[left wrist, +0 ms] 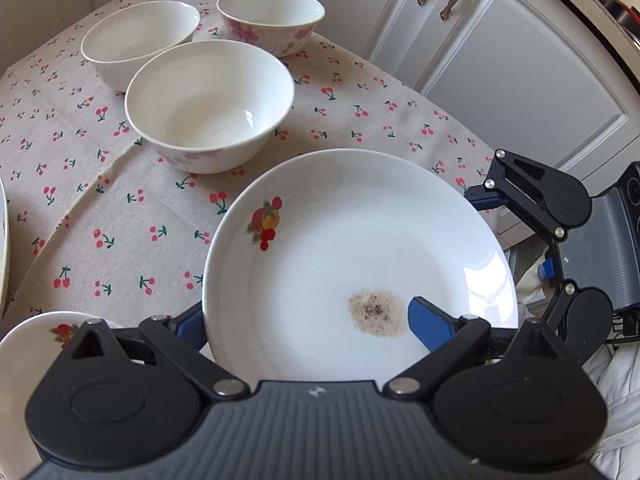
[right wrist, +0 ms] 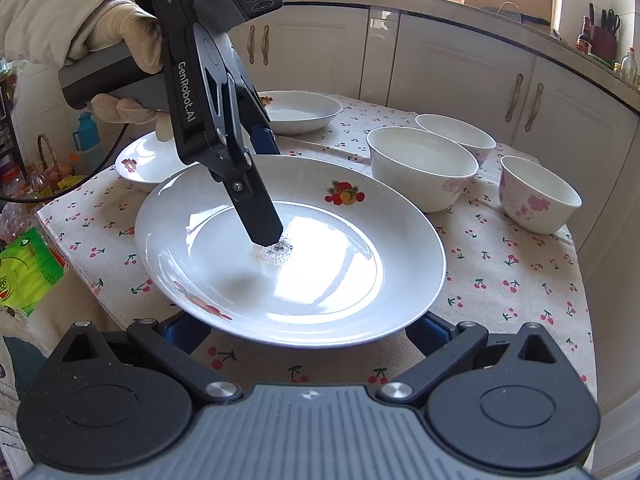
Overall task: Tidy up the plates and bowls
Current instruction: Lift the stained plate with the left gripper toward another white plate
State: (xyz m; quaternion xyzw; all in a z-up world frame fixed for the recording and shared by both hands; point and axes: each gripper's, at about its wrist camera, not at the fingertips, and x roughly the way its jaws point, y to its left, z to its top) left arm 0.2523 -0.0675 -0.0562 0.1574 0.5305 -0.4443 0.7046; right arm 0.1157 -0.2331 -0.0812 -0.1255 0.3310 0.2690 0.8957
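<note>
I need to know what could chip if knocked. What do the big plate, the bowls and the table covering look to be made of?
Big plate: probably glazed ceramic or opal glass; glossy white, bright window glare, printed fruit motif.
Bowls: apparently the same glossy white ware, thin rims, pink flower prints. Both could chip.
Table covering: woven cloth, matte beige with a cherry print, creased; won't chip.

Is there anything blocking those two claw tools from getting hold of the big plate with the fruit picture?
Nothing visible does. The left gripper already straddles the big plate's rim, one finger inside over a speckled smudge. The right gripper sits open at the near rim.
</note>
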